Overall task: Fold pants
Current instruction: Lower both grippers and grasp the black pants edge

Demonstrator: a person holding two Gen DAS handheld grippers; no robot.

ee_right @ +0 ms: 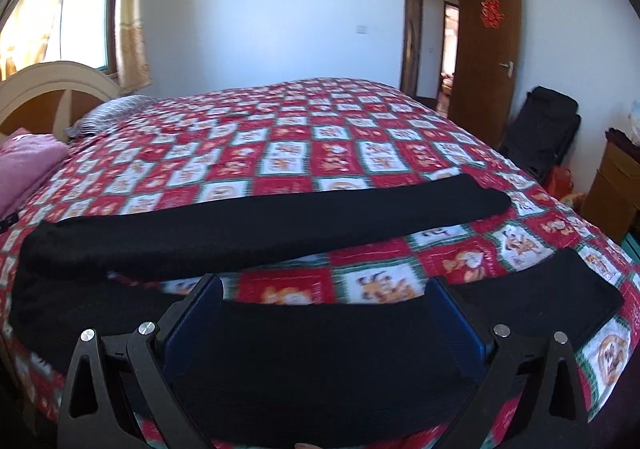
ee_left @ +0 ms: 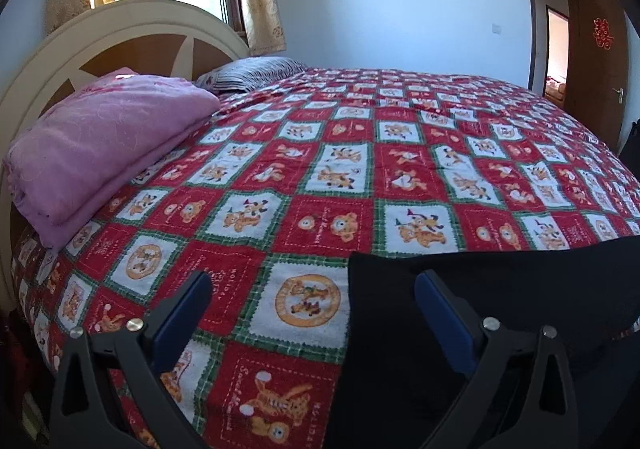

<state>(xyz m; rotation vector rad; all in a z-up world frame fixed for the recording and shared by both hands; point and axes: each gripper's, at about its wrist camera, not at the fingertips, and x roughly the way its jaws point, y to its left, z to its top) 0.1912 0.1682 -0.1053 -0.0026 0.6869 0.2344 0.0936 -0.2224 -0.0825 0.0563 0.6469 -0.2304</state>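
Observation:
Black pants [ee_right: 256, 225] lie spread on the bed's red patchwork quilt [ee_right: 288, 153]. One leg stretches from left to right across the quilt. The other leg [ee_right: 560, 289] lies nearer and runs under my right gripper [ee_right: 324, 295]. That gripper is open, its blue-padded fingers standing to either side of the near leg's cloth. In the left wrist view the pants [ee_left: 500, 289] fill the lower right. My left gripper [ee_left: 314, 289] is open and straddles their left edge, one finger over the quilt and the other over the black cloth.
A folded pink blanket [ee_left: 100, 145] and a striped pillow [ee_left: 248, 73] lie by the curved headboard [ee_left: 132, 21]. Beyond the bed's right side are an open wooden door [ee_right: 484, 57], a black bag [ee_right: 548, 129] and a wooden cabinet [ee_right: 616, 185].

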